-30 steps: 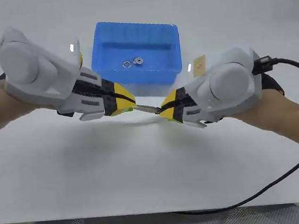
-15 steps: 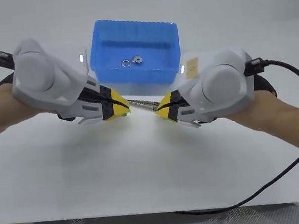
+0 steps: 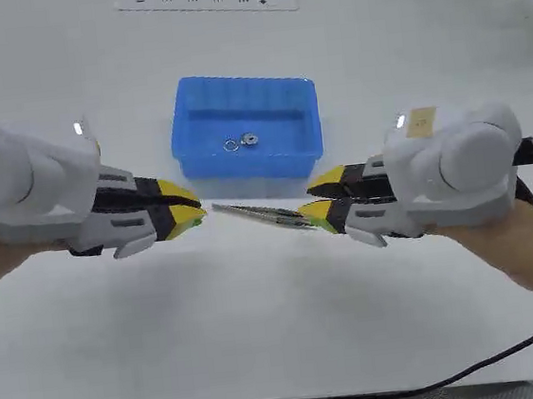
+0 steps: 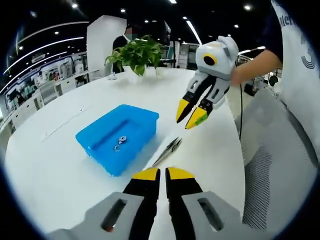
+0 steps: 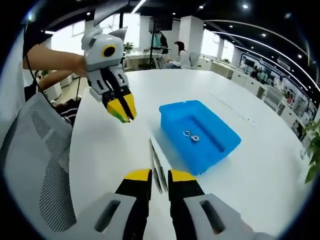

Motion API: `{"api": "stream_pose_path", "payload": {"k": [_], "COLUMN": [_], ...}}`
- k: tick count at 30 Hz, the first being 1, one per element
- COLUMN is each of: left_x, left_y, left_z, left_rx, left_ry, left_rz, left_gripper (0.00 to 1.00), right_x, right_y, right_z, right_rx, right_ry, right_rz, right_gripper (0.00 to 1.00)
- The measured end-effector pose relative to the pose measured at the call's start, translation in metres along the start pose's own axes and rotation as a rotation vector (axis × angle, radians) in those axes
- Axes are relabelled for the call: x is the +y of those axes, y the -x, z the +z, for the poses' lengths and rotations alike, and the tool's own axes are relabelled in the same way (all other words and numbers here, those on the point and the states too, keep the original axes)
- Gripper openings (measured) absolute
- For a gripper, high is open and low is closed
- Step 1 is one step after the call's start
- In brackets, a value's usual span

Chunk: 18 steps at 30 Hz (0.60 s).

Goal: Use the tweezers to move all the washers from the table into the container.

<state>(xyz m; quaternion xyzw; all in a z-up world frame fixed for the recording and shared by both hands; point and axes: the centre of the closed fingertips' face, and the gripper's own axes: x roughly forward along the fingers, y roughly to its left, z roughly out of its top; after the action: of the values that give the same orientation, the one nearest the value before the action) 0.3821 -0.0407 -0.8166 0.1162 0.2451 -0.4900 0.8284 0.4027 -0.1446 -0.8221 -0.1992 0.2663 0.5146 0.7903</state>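
Note:
The metal tweezers lie flat on the white table in front of the blue container; they also appear as tweezers and tweezers. Two washers rest inside the container. My left gripper hovers just left of the tweezers' near tip, its jaws together and holding nothing. My right gripper is open at the tweezers' right end, above them, jaws spread. In the left gripper view the right gripper floats clear of the table.
A white power strip lies at the table's far edge. A black cable trails from the right gripper across the near right of the table. A potted plant stands far off.
The two grippers have drawn apart from the tweezers they met at, left going left, right going right. The tweezers now lie on the table between them.

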Motion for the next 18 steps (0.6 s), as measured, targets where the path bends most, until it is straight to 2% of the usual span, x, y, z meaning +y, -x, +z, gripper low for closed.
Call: {"api": "stream_pose_path", "payload": {"k": [1,5,8,11,12,14,16,18], "left_x": [-0.006,-0.028,-0.05,-0.068,-0.073,-0.08,-0.081,-0.079], "left_y": [0.007,0.023,0.033,0.039,0.041,0.044,0.047,0.051], "left_z": [-0.002,-0.005,-0.003,0.0,0.002,0.004,0.007,0.015], "left_rx": [0.001,-0.013,-0.049,-0.058,-0.058,-0.055,-0.054,-0.057], "left_ry": [0.026,0.048,0.083,0.065,0.06,0.06,0.043,0.041], "left_rz": [0.007,0.028,0.031,0.032,0.029,0.03,0.044,0.071], "left_gripper": [0.11,0.2,0.29,0.39,0.46,0.56,0.63,0.67], "right_x": [0.001,0.015,0.028,0.04,0.044,0.046,0.047,0.048], "right_y": [0.007,0.03,0.045,0.058,0.063,0.069,0.076,0.082], "right_z": [-0.003,-0.011,-0.01,-0.006,-0.005,-0.003,0.002,0.006], "right_rx": [-0.004,-0.042,-0.093,-0.139,-0.152,-0.165,-0.205,-0.231], "right_ry": [-0.012,-0.082,-0.145,-0.187,-0.181,-0.177,-0.19,-0.182], "right_rz": [-0.014,-0.042,-0.051,-0.039,-0.041,-0.062,-0.081,-0.102], "right_gripper": [0.15,0.19,0.25,0.33,0.36,0.44,0.51,0.59]}}
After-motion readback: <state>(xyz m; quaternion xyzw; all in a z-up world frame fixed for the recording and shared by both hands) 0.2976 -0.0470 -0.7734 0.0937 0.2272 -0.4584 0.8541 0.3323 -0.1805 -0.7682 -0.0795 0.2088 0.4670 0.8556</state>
